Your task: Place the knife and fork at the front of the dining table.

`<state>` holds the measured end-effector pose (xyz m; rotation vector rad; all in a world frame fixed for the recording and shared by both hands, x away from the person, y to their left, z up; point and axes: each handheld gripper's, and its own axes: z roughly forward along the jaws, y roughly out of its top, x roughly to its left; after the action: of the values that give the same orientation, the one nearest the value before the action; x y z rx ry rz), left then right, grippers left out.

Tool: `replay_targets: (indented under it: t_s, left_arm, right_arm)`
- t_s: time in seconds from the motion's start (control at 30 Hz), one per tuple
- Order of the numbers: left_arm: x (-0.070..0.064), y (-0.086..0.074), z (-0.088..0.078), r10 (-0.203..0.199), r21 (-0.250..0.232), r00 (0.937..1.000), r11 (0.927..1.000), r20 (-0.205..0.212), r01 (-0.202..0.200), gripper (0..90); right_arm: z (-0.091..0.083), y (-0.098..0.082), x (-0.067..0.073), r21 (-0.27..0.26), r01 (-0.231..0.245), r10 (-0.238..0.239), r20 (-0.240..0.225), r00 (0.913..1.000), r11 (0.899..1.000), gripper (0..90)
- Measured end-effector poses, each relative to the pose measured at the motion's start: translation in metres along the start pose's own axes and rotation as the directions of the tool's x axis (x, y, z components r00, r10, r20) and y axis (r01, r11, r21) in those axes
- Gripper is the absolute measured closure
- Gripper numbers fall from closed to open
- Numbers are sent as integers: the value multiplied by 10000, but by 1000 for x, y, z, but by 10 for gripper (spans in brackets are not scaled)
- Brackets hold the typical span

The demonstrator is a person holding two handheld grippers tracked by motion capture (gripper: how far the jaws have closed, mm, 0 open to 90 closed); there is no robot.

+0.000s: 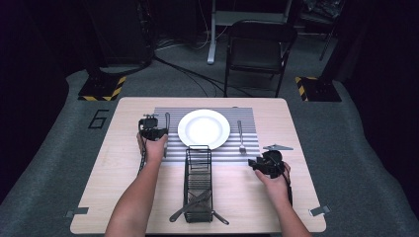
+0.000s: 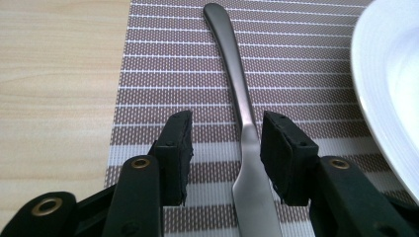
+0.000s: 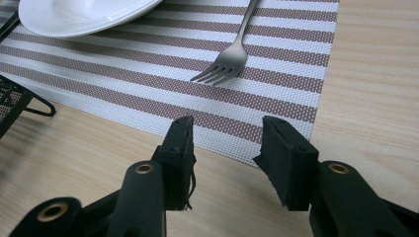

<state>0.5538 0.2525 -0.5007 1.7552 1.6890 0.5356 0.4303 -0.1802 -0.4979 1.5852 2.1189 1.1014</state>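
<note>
A steel knife (image 2: 232, 59) lies flat on the striped placemat (image 2: 163, 64), left of the white plate (image 1: 203, 128). My left gripper (image 2: 226, 148) is open over the knife's blade end, which lies between the jaws close to the right pad without being pressed. In the high view this left gripper (image 1: 154, 127) sits at the mat's left edge. A fork (image 3: 227, 61) lies on the mat to the right of the plate. My right gripper (image 3: 227, 148) is open and holds nothing, low over bare table just short of the mat's near right corner, also seen as the right gripper (image 1: 254, 163).
A black wire basket (image 1: 198, 177) stands lengthwise at the table's middle front, with utensils (image 1: 190, 205) lying in its near end. Its corner (image 3: 10, 98) shows left of my right gripper. A folding chair (image 1: 259, 49) stands beyond the table.
</note>
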Motion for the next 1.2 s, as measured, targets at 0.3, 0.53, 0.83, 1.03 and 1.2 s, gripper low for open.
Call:
replay_targets:
  t_s: [0.3, 0.53, 0.83, 1.03, 1.2]
  left_arm:
    - [3, -11, -14, 239, 129, 9983, 9996, 532, -246, 552]
    - [2, -18, -31, 861, -17, 9933, 9963, 770, -862, 549]
    - [5, -27, -53, 1273, -246, 9829, 9918, 1332, -1252, 521]
    - [5, -33, -70, 1542, -398, 9754, 9879, 1574, -1498, 508]
    - [8, -39, -86, 1719, -635, 9697, 9846, 1736, -1632, 500]
  right_arm:
    - [0, 1, 2, -17, 40, -40, -24, 10000, 10000, 557]
    - [-1, 0, 1, -54, 13, -13, 46, 10000, 10000, 556]
    - [-3, 1, 1, -145, 4, -3, 80, 10000, 9999, 549]
    - [-3, 1, 1, -148, 29, -28, 96, 10000, 9999, 549]
    - [-4, 2, 2, -223, 119, -116, 107, 9999, 9997, 549]
